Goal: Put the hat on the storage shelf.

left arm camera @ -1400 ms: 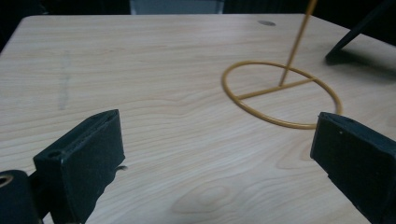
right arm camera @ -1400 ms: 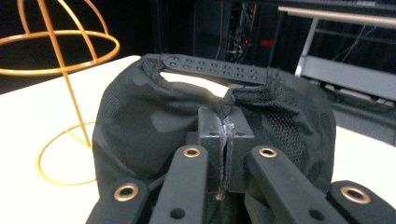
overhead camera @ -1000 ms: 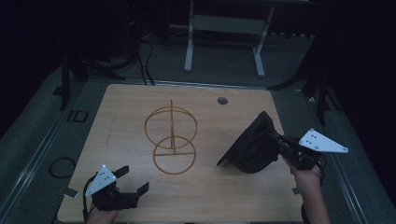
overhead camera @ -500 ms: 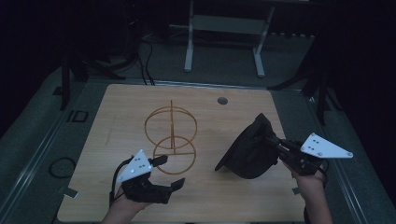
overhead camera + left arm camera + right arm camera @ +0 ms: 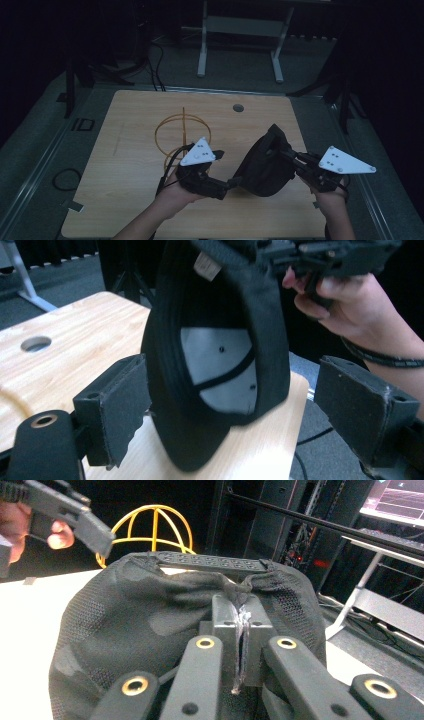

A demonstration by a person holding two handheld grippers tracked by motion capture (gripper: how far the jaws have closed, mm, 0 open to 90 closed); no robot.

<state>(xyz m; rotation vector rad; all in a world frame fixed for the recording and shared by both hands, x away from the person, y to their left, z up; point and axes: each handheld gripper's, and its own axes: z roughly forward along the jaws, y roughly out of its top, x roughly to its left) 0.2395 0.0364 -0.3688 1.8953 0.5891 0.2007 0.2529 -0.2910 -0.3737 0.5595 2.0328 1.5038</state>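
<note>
the right tongs (image 5: pixel 290 156) are clamped tight on the mesh back of a black cap (image 5: pixel 265 165), which is held upright with its brim on the counter (image 5: pixel 125 115). the left tongs (image 5: pixel 231 183) are spread wide, one jaw on each side of the cap's brim, not yet pressed on it. a yellow wire frame (image 5: pixel 181 135) is seen just behind the left tongs.

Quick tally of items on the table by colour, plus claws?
Black cap: 1
Yellow wire stand: 1
Claws: 2, left claw open at the cap's brim, right claw shut on the cap
Total: 4
</note>
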